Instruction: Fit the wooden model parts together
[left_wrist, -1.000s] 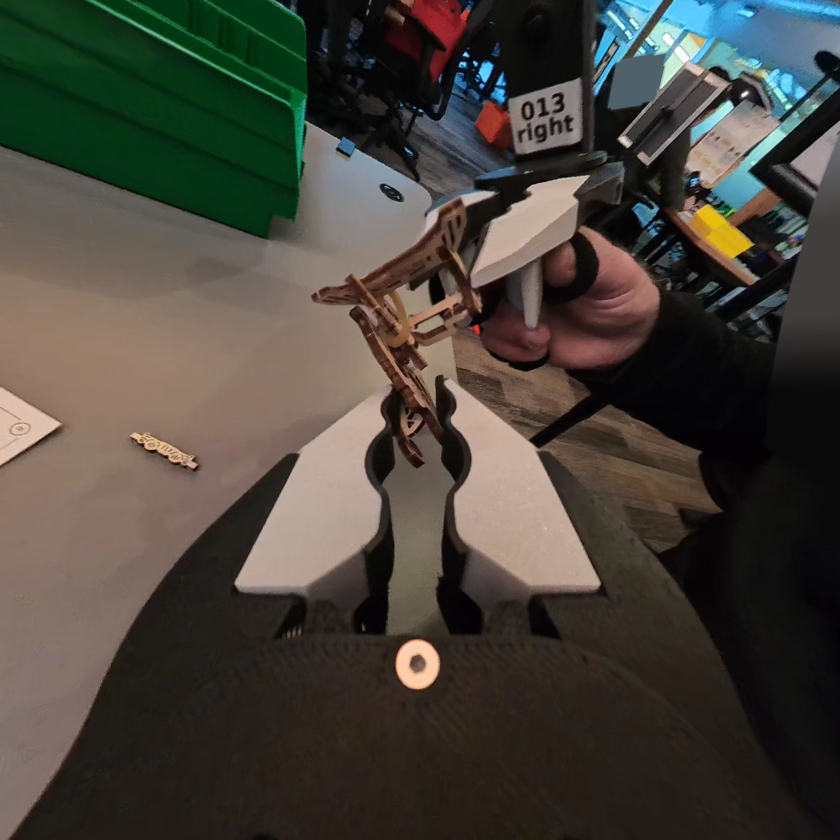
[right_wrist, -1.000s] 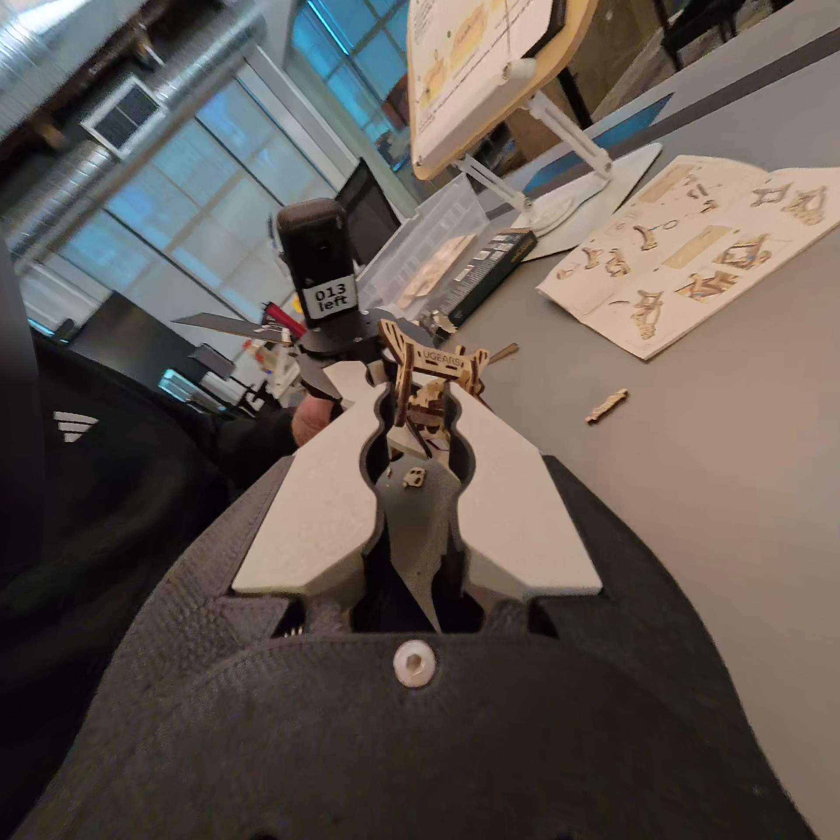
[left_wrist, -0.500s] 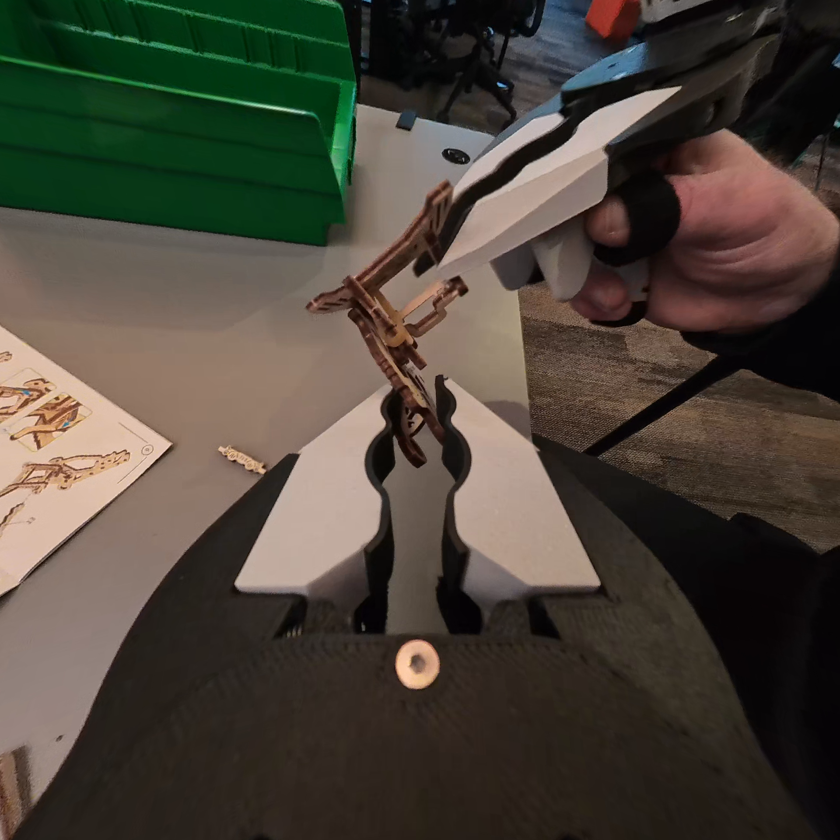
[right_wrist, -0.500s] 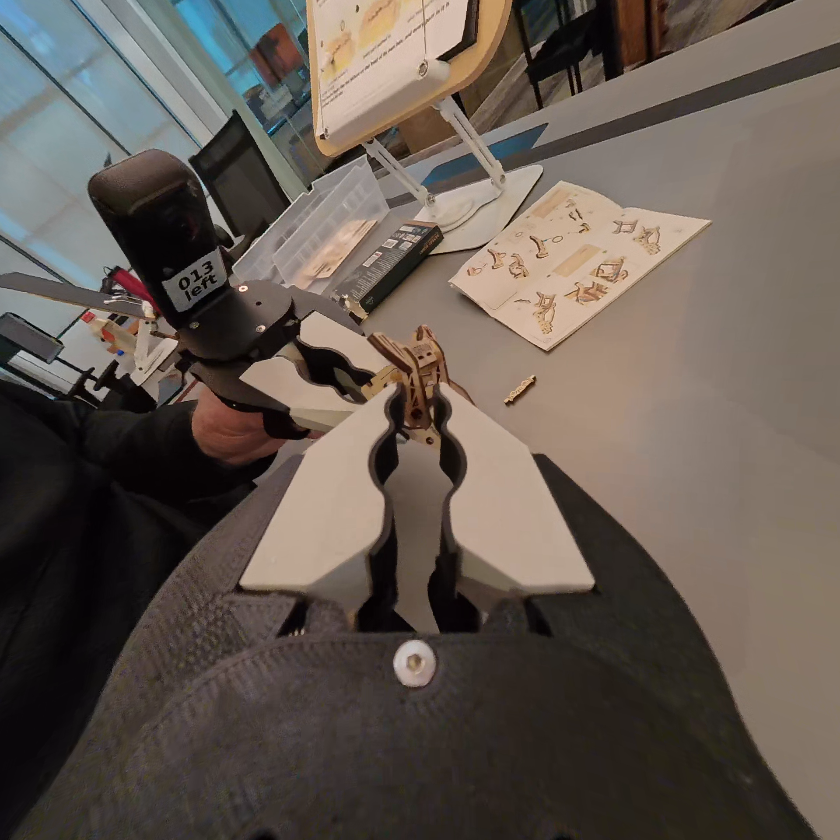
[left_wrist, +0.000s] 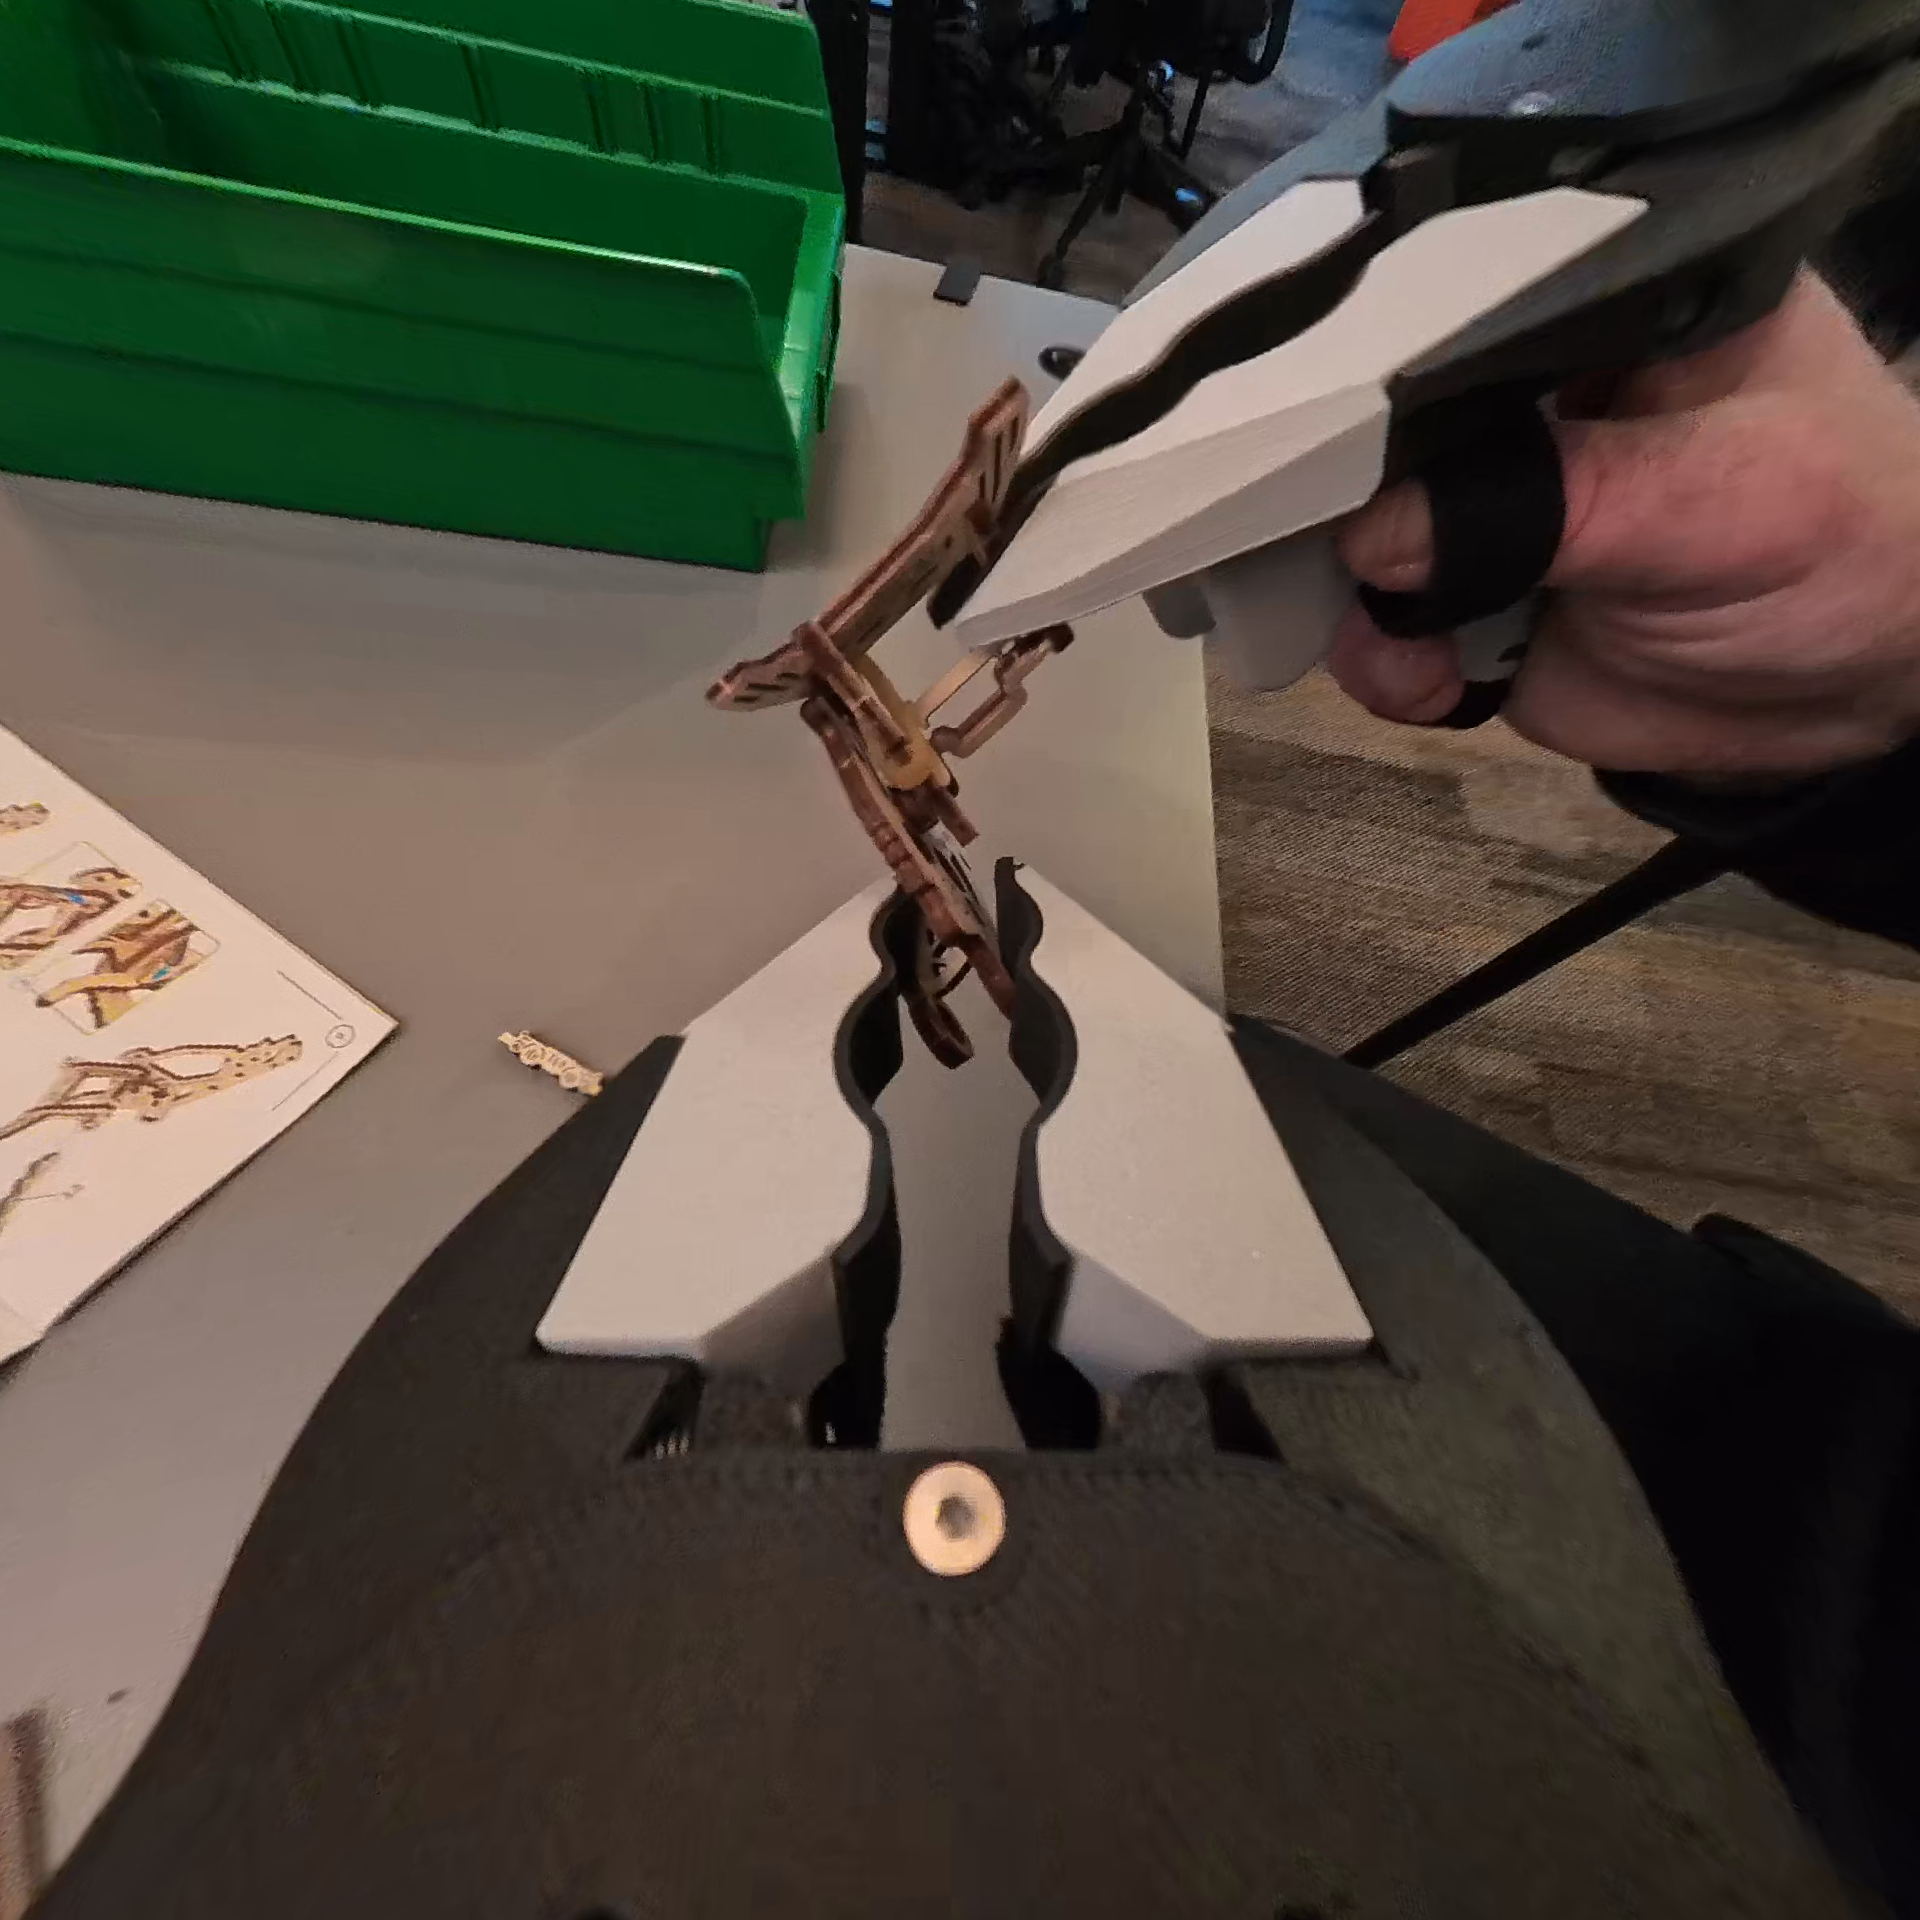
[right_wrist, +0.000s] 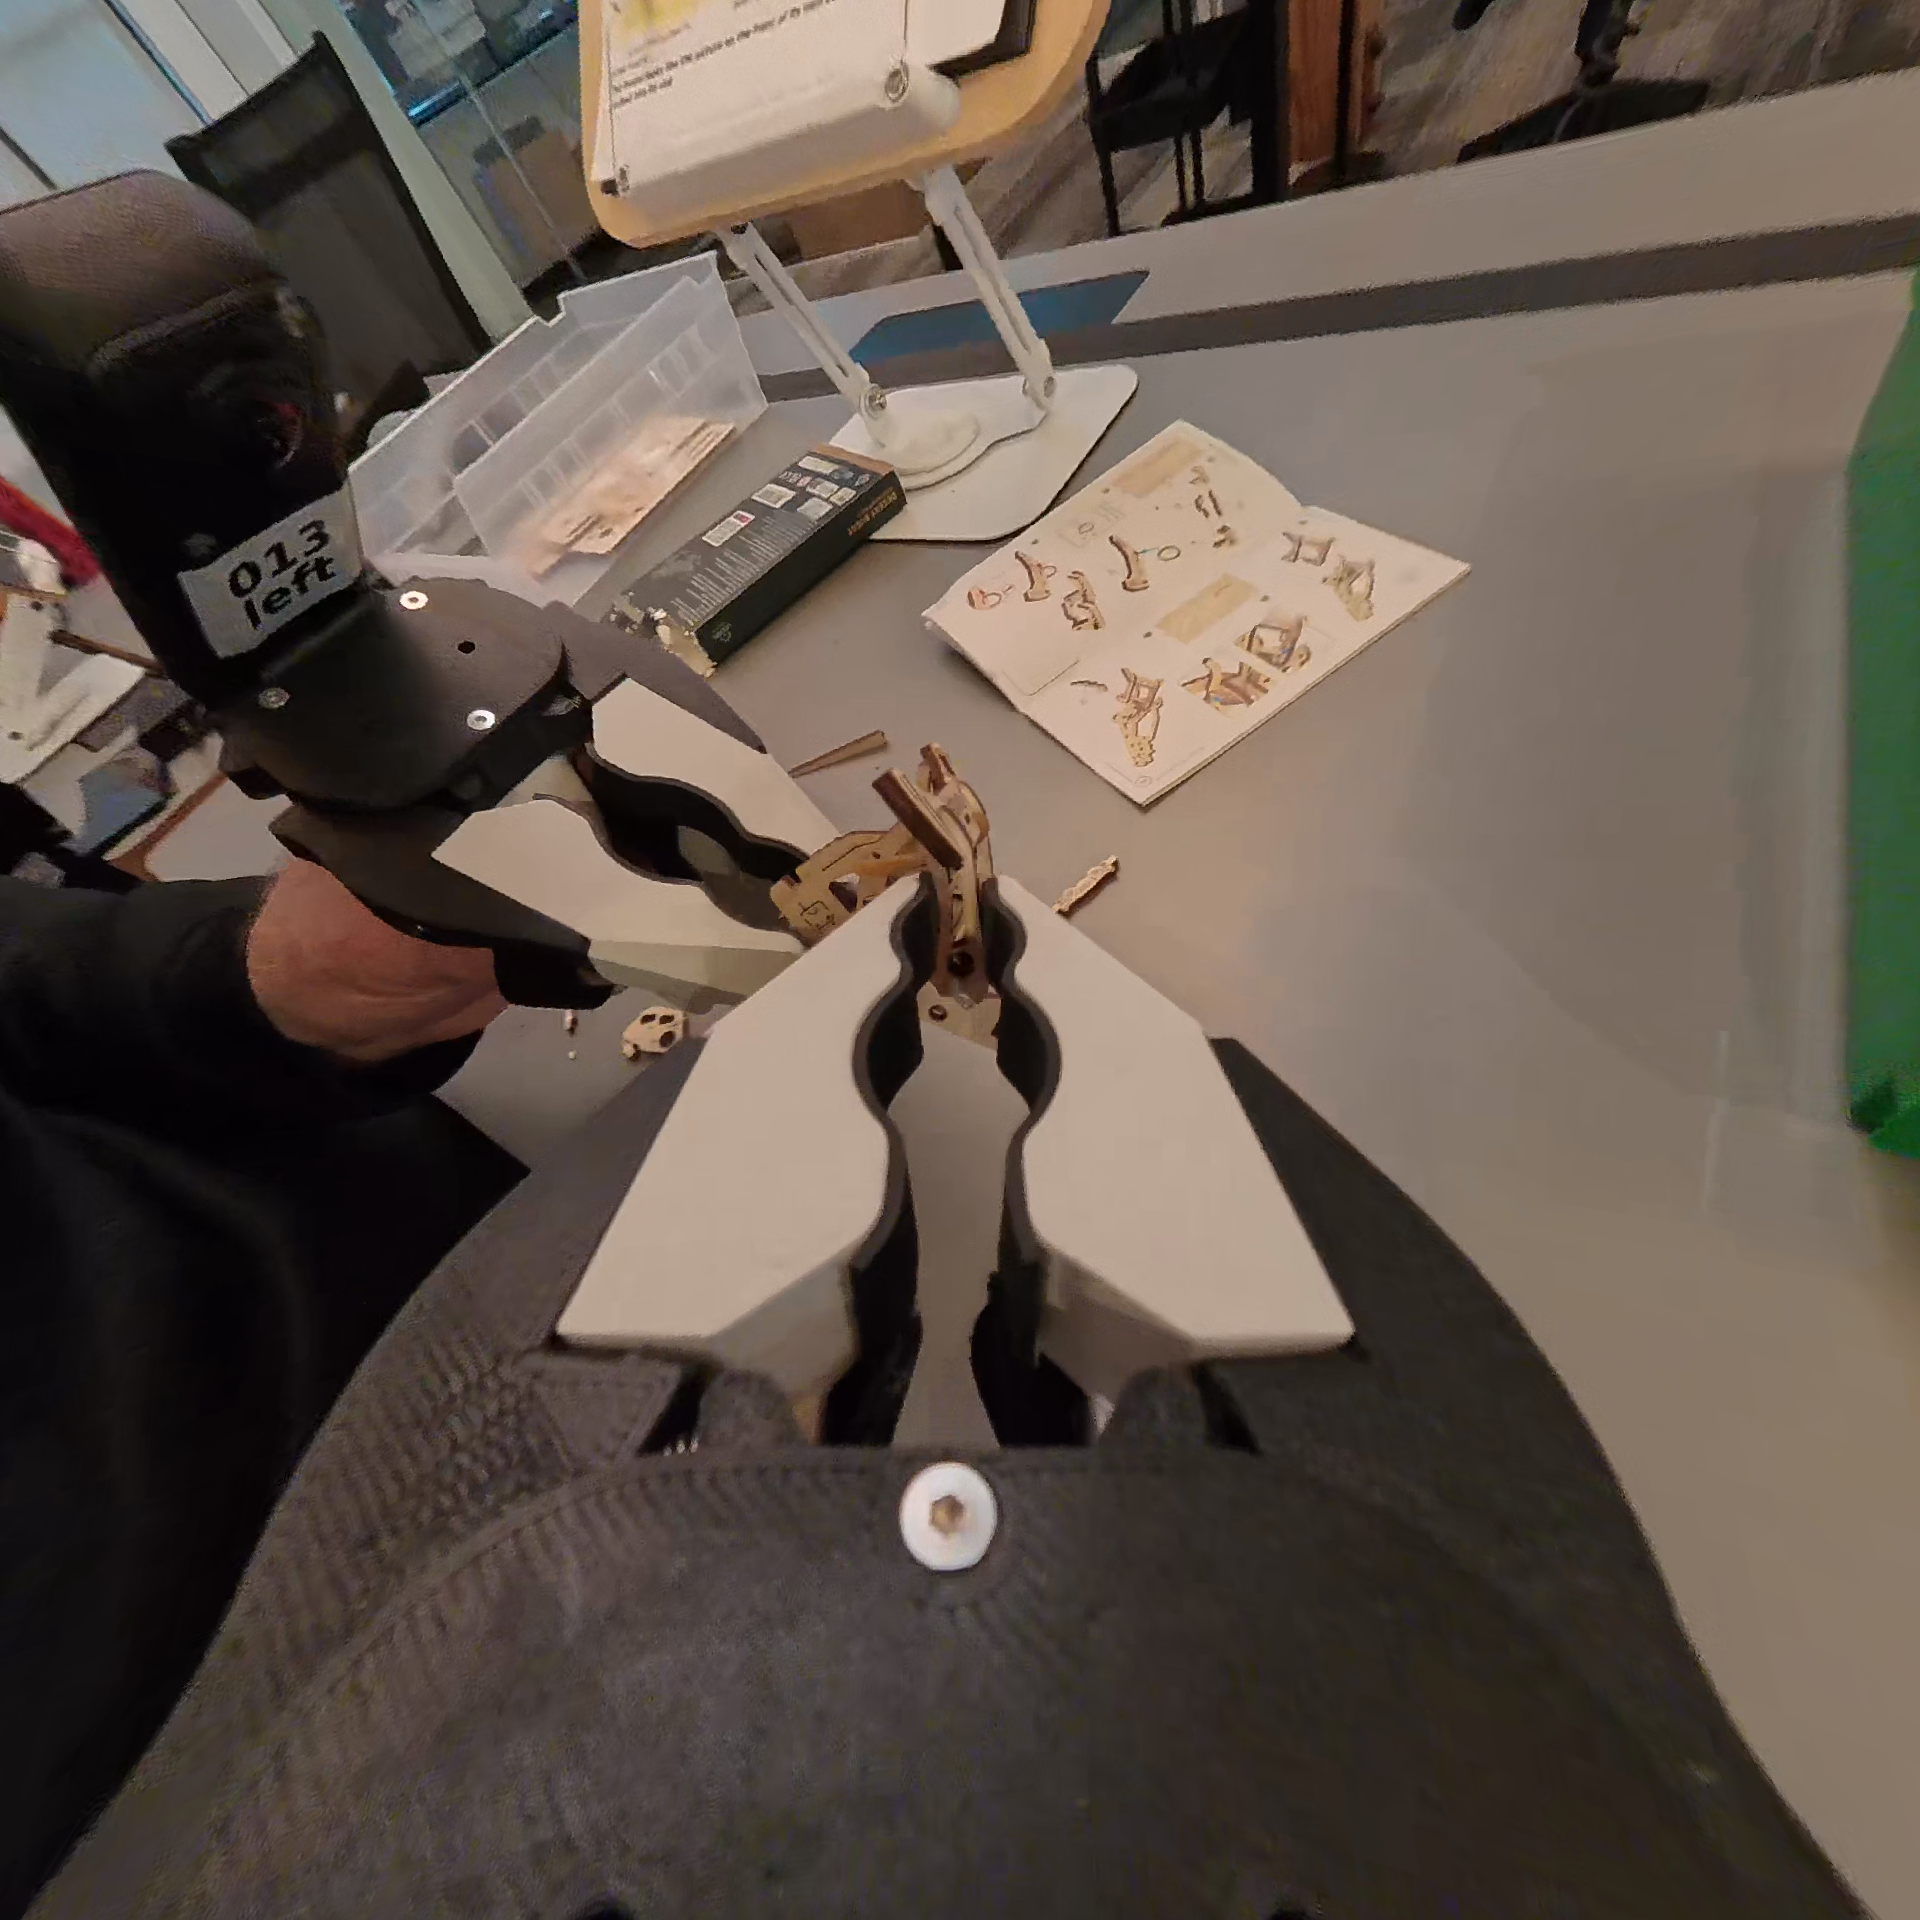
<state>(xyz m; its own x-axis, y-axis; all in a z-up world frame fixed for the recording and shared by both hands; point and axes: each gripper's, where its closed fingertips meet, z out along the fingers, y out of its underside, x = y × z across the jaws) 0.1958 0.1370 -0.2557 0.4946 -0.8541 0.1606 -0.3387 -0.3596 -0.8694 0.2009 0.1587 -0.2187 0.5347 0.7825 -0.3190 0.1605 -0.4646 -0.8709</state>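
Note:
A brown wooden model assembly (left_wrist: 883, 727) hangs in the air above the grey table (left_wrist: 468, 790), held at both ends. My left gripper (left_wrist: 945, 894) is shut on its lower, rounded end. My right gripper (left_wrist: 1003, 520) comes in from the upper right and is shut on its flat upper arm. In the right wrist view the right gripper (right_wrist: 951, 899) pinches the model (right_wrist: 935, 821), and the left gripper (right_wrist: 805, 883) grips it from the left. A small loose wooden part (left_wrist: 551, 1062) lies on the table; it also shows in the right wrist view (right_wrist: 1086, 883).
Green bins (left_wrist: 416, 260) stand at the back left. An instruction sheet (left_wrist: 125, 1039) lies to the left; it also shows in the right wrist view (right_wrist: 1195, 613). A board on a white stand (right_wrist: 935, 416), a clear box (right_wrist: 582, 416), a black box (right_wrist: 758, 561) and a small wooden piece (right_wrist: 655, 1029) are on the table. About 4 cm separates my left fingertips from my right.
Both grippers have kept hold of the model and swung down toward the table. The right gripper has come closer to the left one, and the instruction sheet has come into the left view.

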